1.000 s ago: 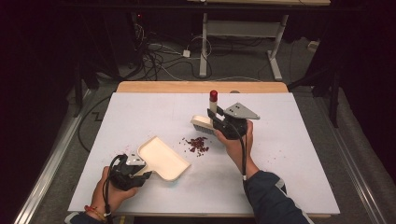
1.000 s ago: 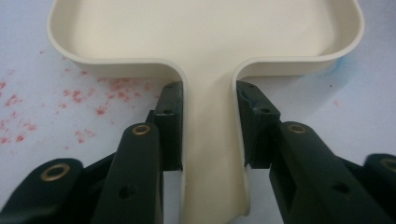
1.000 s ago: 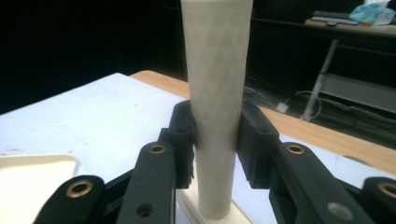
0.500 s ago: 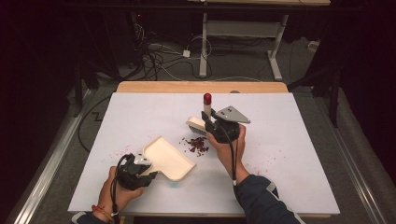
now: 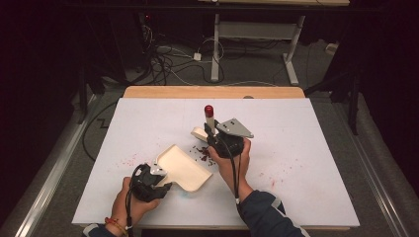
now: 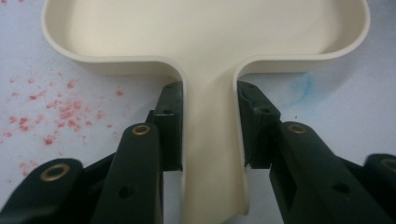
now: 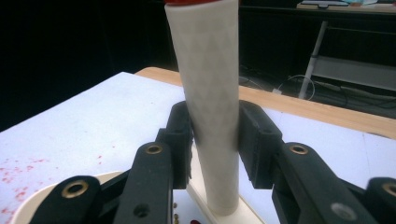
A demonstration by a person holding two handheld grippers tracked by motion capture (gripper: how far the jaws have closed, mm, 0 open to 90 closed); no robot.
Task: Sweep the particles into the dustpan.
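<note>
A cream dustpan [image 5: 184,168] lies flat on the white table, its mouth toward a small heap of dark red crumbs [image 5: 201,152]. My left gripper [image 5: 163,178] is shut on the pan's narrow handle [image 6: 212,140], both pads pressed against its sides [image 6: 210,100]. My right gripper [image 5: 212,132] is shut on the white upright handle [image 7: 208,70] of a brush with a red tip [image 5: 209,109]. The brush's cream head [image 5: 199,133] rests on the table just behind the crumbs. The crumbs lie between brush and pan.
Faint red powder stains mark the table left of the pan [image 5: 128,160] and right of my right hand [image 5: 276,173]. The table's wooden back edge [image 5: 212,92] runs behind the brush. Cables and a desk frame [image 5: 216,49] lie on the dark floor beyond.
My right gripper has carried the brush left and nearer, closer to the crumbs. My left gripper has slid the dustpan to the right toward the same heap.
</note>
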